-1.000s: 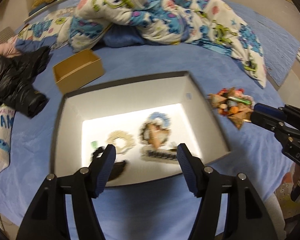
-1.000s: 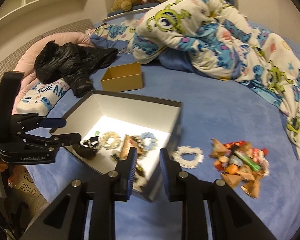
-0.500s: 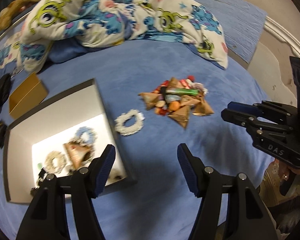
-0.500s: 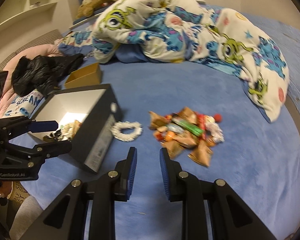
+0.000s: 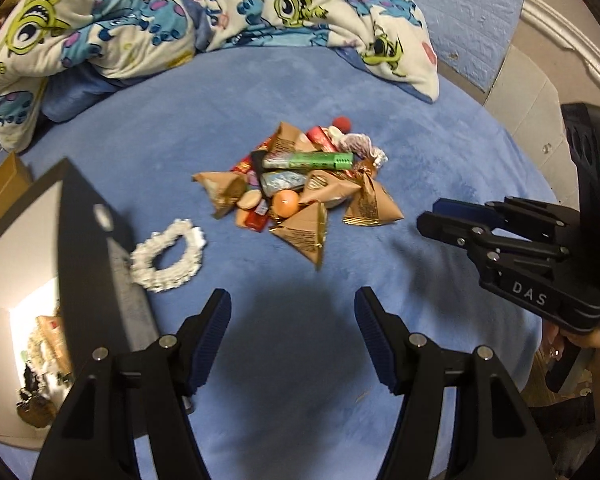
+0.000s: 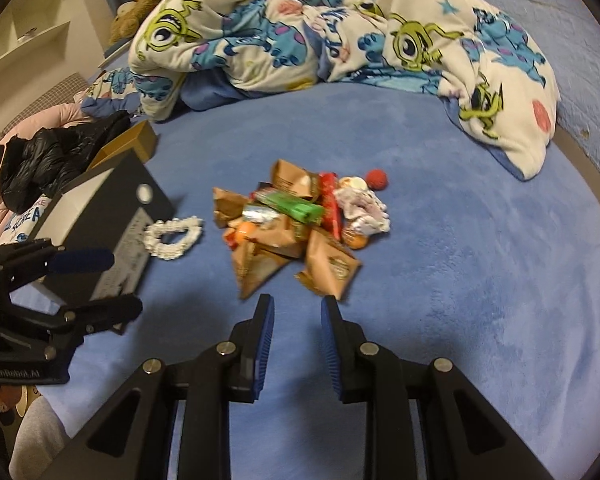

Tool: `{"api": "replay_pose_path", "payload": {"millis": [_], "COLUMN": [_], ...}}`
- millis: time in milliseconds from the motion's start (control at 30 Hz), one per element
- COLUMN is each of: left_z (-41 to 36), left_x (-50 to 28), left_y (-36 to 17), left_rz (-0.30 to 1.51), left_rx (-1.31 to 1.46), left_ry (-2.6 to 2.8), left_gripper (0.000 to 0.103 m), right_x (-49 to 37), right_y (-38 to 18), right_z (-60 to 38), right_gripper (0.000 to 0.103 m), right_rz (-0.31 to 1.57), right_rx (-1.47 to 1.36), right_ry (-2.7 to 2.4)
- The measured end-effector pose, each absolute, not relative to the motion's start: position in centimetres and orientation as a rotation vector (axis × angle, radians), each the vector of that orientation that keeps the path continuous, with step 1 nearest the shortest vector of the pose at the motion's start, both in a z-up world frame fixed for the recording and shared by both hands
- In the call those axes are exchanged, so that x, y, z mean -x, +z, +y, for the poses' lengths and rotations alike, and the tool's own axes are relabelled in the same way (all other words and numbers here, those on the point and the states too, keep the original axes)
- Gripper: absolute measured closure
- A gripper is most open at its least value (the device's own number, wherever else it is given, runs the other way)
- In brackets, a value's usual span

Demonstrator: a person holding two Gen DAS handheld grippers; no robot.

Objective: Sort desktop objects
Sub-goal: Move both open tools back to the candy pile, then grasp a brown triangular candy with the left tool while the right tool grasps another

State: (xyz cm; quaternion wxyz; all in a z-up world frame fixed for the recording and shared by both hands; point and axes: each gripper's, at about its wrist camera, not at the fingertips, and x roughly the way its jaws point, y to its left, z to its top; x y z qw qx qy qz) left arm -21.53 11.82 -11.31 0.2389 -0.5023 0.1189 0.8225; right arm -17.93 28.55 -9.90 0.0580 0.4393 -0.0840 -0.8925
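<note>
I have both grippers hovering over the blue plush bed cover (image 5: 440, 168), and neither carries anything. My left gripper (image 5: 293, 336) has its jaws released, spread well apart over bare blue fabric. My right gripper (image 6: 297, 336) has its jaws set narrow, with a clear gap between the blue pads and nothing in it, so they grasp nothing.

The things I am sorting lie in a heap of small snack packets (image 6: 295, 224) in the middle of the bed: brown triangular foil pouches, a green rectangular wrapper (image 5: 308, 160), red wrappers, a small orange round piece (image 5: 285, 203) and a red round ball (image 6: 376, 179) at the far edge. My right gripper's tips sit just short of the nearest brown pouch. A white beaded scrunchie ring (image 5: 167, 256) lies apart from the heap, just beside the dark open cardboard box with a white inside (image 5: 95, 248). That box holds some items, though they are too blurred for me to name. A small tan cardboard box (image 6: 133, 142) sits behind it, near a crumpled black jacket (image 6: 51, 156). A cartoon-print blanket (image 6: 340, 28) is bunched across the far side of the bed.
</note>
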Motion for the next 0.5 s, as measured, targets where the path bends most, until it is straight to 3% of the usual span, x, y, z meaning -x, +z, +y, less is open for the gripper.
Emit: {"api": "replay_pose_path", "payload": {"millis": [300,367,500], "left_z": [14.3,14.6,14.9], "left_x": [24.2,24.7,25.6], "left_y": [-14.6,-15.2,-16.5], "left_rz": [0.293,0.294,0.28], "left_rx": [1.411,1.418,1.435], "left_ry": [2.248,2.251,2.263], "left_gripper": [0.038,0.038,0.038], "right_x": [21.2,21.8,22.5], "right_y": [-13.0,-13.5,-14.4], "right_z": [29.9,29.9,30.1], "right_gripper": [0.077,0.07,0.069], "right_rz": [-0.264,-0.261,-0.274], "right_rx": [-1.365,-1.369,-1.366], "right_ry": [-2.659,-2.658,-2.659]}}
